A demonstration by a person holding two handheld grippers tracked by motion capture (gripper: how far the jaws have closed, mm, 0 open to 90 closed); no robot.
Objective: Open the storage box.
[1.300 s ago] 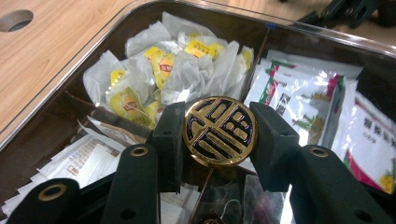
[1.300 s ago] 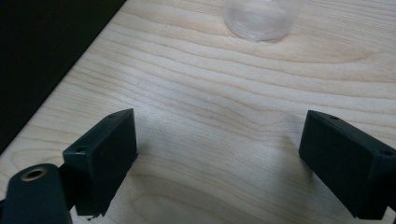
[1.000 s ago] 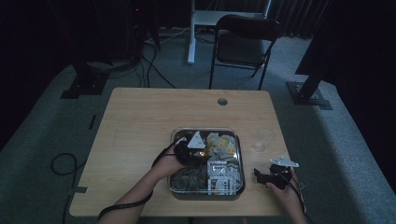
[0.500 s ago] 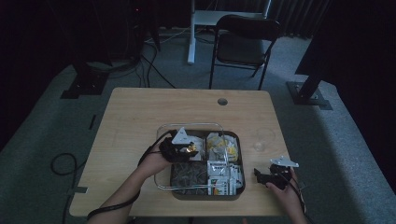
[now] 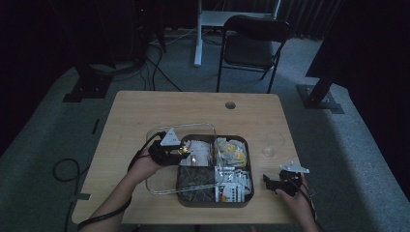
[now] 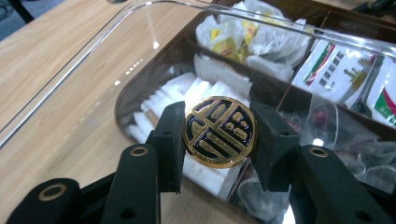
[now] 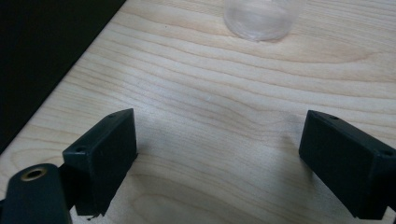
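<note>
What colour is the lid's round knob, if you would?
Gold with dark inlaid lines, knob, clearest in left gripper view.

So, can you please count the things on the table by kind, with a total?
Grippers: 2, left gripper and right gripper
Clear lid with gold knob: 1
Dark tray with 4 compartments: 1
Clear cup: 1
Total: 5
</note>
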